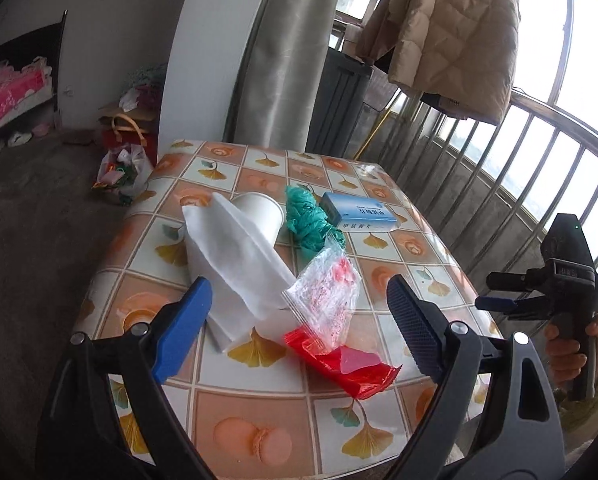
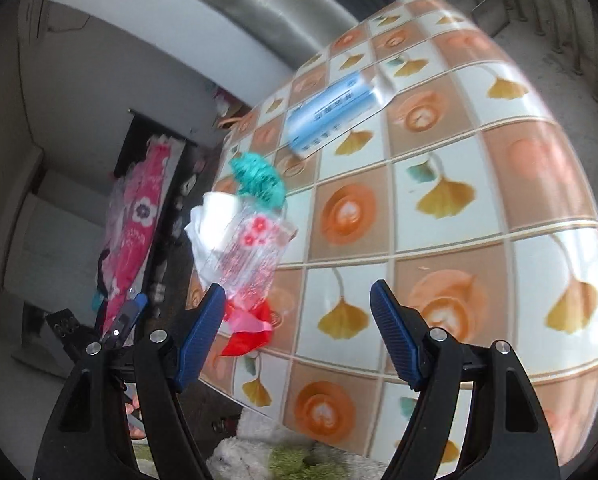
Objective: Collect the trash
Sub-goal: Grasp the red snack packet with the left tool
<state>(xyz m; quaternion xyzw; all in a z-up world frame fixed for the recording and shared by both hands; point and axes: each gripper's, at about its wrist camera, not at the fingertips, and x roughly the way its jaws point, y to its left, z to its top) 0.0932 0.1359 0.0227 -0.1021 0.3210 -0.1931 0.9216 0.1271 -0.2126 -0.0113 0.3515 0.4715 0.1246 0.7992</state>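
Trash lies on a tiled-pattern table [image 1: 251, 412]: a white tissue [image 1: 235, 264] leaning on a tipped white paper cup [image 1: 261, 214], a crumpled green bag [image 1: 305, 216], a blue box [image 1: 357, 212], a clear plastic bag with red print [image 1: 327, 294] and a red wrapper [image 1: 343, 362]. My left gripper [image 1: 299, 332] is open just above the red wrapper and clear bag. My right gripper [image 2: 297, 332] is open and empty over the table's near side; it also shows at the right of the left wrist view [image 1: 499, 292]. The right wrist view is blurred and shows the box [image 2: 331, 114], green bag [image 2: 259, 178] and clear bag [image 2: 247, 256].
A metal railing [image 1: 519, 184] runs along the table's right side, with a beige jacket [image 1: 447, 28] hanging above. A grey curtain [image 1: 287, 52] and dark bin [image 1: 339, 104] stand behind the table. Bags [image 1: 123, 164] lie on the floor at the left.
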